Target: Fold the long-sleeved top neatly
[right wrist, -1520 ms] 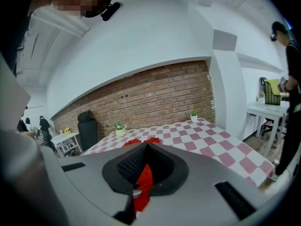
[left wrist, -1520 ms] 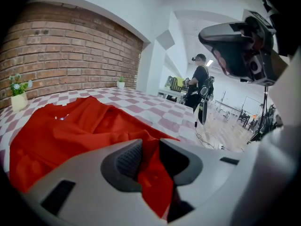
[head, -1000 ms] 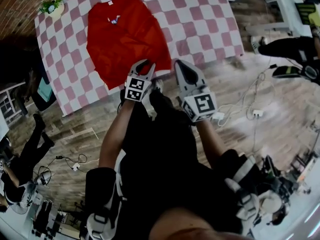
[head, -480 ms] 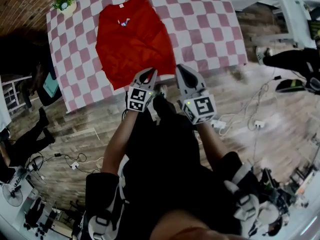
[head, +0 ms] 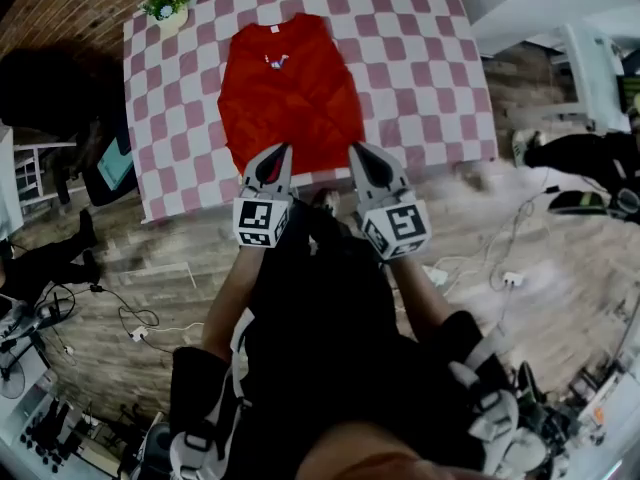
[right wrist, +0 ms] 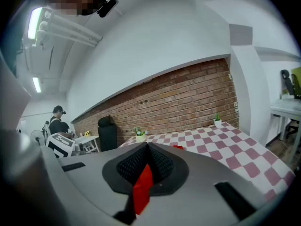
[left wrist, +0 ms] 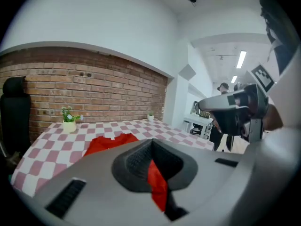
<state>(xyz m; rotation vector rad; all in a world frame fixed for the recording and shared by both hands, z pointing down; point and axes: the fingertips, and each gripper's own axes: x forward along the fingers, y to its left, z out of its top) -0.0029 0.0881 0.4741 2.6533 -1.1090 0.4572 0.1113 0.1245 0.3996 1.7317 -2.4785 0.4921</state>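
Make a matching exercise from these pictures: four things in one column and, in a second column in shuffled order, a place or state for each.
Things
1. red long-sleeved top
2. small green potted plant
3. pink-and-white checked tablecloth
4. right hand-held gripper

Places or states
A. lies spread underneath the garment
B. shut on the near edge of the red fabric
C. stands at the far-left corner of the checked cloth
D. lies with its collar at the far end

Pairs: 1-D, 2-C, 3-A, 4-B
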